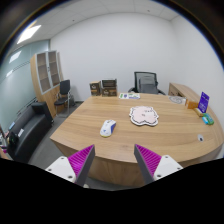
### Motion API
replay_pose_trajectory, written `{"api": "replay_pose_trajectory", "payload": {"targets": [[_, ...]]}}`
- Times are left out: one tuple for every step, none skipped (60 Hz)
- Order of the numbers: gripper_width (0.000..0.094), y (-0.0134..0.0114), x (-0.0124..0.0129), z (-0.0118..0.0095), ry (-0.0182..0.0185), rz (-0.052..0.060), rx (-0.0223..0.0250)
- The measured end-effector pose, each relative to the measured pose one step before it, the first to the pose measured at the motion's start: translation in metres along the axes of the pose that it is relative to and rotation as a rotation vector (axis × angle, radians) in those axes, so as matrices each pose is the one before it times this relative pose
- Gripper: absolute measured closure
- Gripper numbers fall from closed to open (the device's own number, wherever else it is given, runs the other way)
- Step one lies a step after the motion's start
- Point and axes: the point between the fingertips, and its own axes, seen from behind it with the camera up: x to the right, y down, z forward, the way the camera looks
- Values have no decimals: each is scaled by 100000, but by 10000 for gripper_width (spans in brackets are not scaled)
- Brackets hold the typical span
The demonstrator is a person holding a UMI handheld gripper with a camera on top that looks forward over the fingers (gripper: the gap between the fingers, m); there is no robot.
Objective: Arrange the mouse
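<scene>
The jaws (pixel 114 160) stand wide apart and hold nothing, their purple pads (pixel 78 160) facing each other above the near edge of the long light-wood counter (pixel 70 128). The small white computer mouse (pixel 108 127) lies well beyond them, slightly left, beside a pale flat mouse mat (pixel 144 116). A rushed approach could knock the smooth mouse sideways. No containers show plainly.

A light wood-coloured conference table (pixel 150 140) carries a white mouse (pixel 108 127) and a pale mouse pad with pink patterning (pixel 144 116). A purple box (pixel 203 101) stands at its right edge. The gripper's (pixel 114 160) 2 finger pads (pixel 80 159) are magenta.
</scene>
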Motion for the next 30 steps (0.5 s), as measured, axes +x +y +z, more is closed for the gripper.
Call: {"api": "replay_pose_trajectory", "payload": {"targets": [[116,190,203,246,105,171,318],[118,-56,43,155,354,332,16],[118,-74,45,216,518,402,47],[120,-96,-94,307,661,341,8],[120,-59,21,296,793,330,-43],[120,-43,25,319,890,289,-39],[120,-48,24,365,911,190,-84],[123,281,777,177,880,233,-55],[125,-71,-264,1161,1227,-232,-428],[126,81,45,550,1263,-63,-661],[126,118,102,563,1349,108,-793],[125,18,27,537,1231,268,-604],[123,-7,-3,518,1033,479,-197],[123,-90,-12,511,889,624,160],[122,-148,36,378,838,787,248],[123,-87,125,429,834,963,29],[123,15,85,452,679,1013,-195],[125,-22,-44,397,489,993,-278],[127,90,-133,423,398,788,-336],[127,184,-61,453,448,614,-371],[126,140,-137,369,524,398,-209],[125,133,-142,445,557,143,-170],[127,143,-84,410,663,-343,-18],[131,196,33,439,904,-795,-212],[135,248,129,439,1118,-1089,-450],[139,192,53,327,1042,-1178,-466],[139,156,-92,290,745,-910,-247],[135,110,-129,291,500,-483,-42],[137,43,-253,312,278,-221,106],[138,135,-178,328,265,15,-44]]}}
